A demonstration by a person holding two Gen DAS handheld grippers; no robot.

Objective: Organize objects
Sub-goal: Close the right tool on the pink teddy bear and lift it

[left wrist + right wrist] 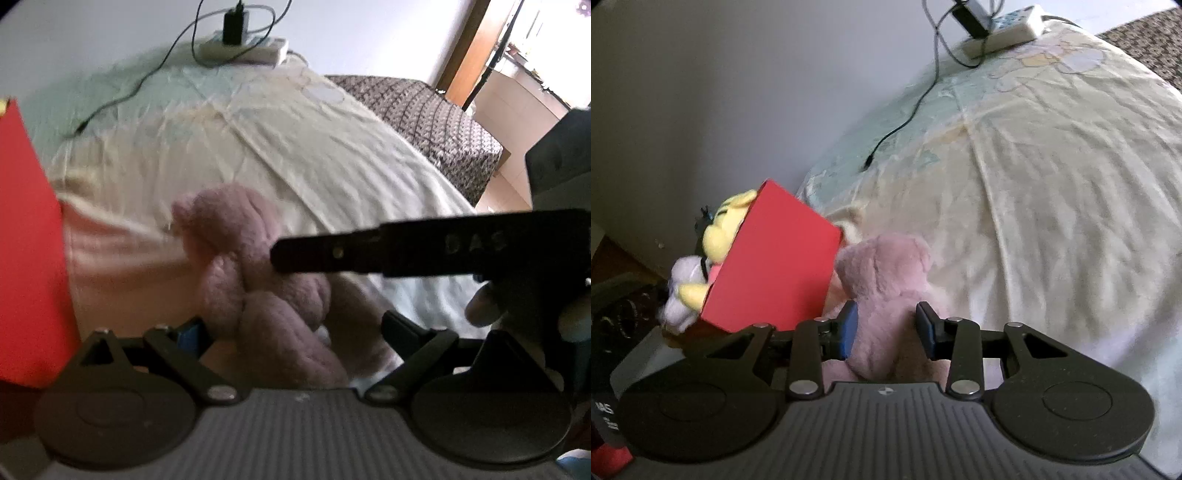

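Pink plush bear (pixel 886 291) lies at the bed's (pixel 1052 184) near edge beside the red box (pixel 775 266), clamped by the right tool (pixel 886 328), presumably for boxing; left tool (pixel 291 332) spread, empty.

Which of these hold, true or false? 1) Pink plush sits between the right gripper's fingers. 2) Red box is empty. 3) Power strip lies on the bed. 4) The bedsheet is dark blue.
1) True: the pink plush sits between the right gripper fingers.
2) False: the red box holds a yellow plush.
3) True: the power strip lies on the bed.
4) False: the sheet is pale cream.
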